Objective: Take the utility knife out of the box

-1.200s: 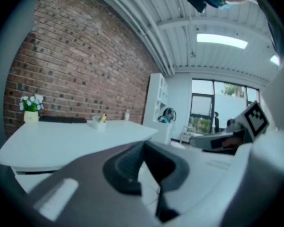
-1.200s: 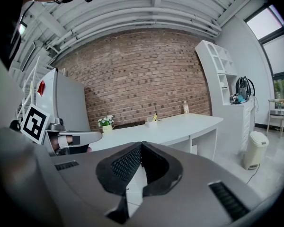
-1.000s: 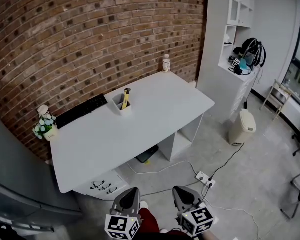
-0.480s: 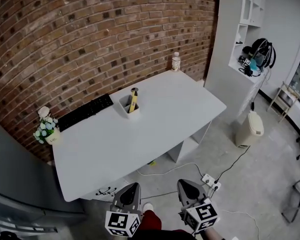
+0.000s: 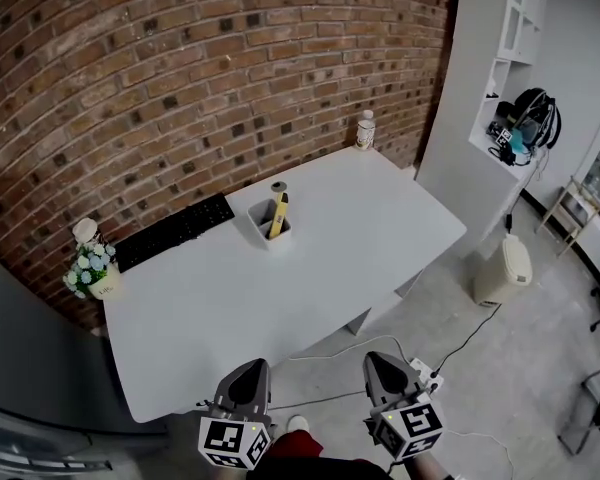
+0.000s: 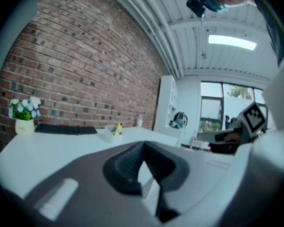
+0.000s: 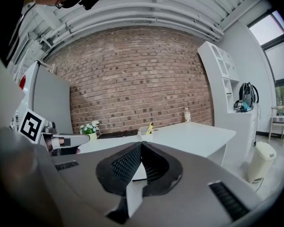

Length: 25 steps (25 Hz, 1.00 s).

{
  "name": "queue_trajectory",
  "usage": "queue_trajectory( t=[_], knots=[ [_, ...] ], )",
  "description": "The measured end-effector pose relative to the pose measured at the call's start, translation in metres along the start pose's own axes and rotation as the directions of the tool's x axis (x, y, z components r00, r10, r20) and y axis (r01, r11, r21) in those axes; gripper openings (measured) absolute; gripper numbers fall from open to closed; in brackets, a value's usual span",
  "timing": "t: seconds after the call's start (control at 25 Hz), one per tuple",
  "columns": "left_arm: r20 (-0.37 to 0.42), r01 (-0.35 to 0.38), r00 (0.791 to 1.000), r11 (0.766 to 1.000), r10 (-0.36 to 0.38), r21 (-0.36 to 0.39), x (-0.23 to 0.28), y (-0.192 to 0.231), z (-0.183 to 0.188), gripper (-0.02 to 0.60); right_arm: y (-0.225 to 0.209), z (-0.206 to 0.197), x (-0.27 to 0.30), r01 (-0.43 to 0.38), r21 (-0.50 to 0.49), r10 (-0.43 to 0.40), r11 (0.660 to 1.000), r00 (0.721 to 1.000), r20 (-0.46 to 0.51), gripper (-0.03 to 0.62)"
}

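Both grippers showed low in the head view: the left gripper (image 5: 250, 373) and right gripper (image 5: 380, 366) each had jaws pressed together on nothing, near the front edge of the worktop (image 5: 310, 278). The yellow knife (image 5: 278, 215) stood in the box (image 5: 270, 236), near a keyboard (image 5: 175, 231). In the left gripper view the jaws met, with the knife (image 6: 118, 129) well ahead. In the right gripper view the jaws met too, with the knife (image 7: 150, 127) in the box (image 7: 143, 131).

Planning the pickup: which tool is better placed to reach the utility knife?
Left, marginally: both tools are shut, but in the head view the box holding the utility knife lies nearer the left tool than the right tool.
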<state>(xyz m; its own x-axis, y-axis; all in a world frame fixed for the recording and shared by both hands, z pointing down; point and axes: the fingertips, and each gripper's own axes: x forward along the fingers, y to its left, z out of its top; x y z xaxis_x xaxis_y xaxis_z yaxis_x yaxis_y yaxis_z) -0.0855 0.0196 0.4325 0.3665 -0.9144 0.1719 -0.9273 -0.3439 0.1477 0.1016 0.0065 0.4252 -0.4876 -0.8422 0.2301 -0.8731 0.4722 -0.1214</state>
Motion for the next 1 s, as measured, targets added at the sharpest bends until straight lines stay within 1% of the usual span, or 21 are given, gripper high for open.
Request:
queue_trajectory(
  t=[0.28, 0.52, 0.76, 1.0],
  knots=[
    [0.013, -0.001, 1.000, 1.000, 0.001, -0.018, 0.020, 0.037, 0.007, 0.005, 0.008, 0.009, 0.036, 0.001, -0.017, -0.001, 1.000, 1.000, 0.001, 0.008],
    [0.016, 0.018, 1.000, 1.000, -0.018, -0.018, 0.031, 0.054, 0.012, 0.005, 0.014, 0.014, 0.057, 0.009, -0.028, -0.008, 1.000, 1.000, 0.005, 0.008],
    [0.026, 0.015, 1.000, 1.000, -0.014, -0.014, 0.036, 0.071, 0.018, 0.005, 0.018, 0.020, 0.075, 0.009, -0.025, -0.009, 1.000, 1.000, 0.010, 0.008],
    [0.033, 0.027, 0.999, 1.000, -0.027, -0.005, 0.039, 0.080, 0.025, 0.005, 0.023, 0.025, 0.087, 0.005, -0.029, -0.004, 1.000, 1.000, 0.012, 0.008]
  ],
)
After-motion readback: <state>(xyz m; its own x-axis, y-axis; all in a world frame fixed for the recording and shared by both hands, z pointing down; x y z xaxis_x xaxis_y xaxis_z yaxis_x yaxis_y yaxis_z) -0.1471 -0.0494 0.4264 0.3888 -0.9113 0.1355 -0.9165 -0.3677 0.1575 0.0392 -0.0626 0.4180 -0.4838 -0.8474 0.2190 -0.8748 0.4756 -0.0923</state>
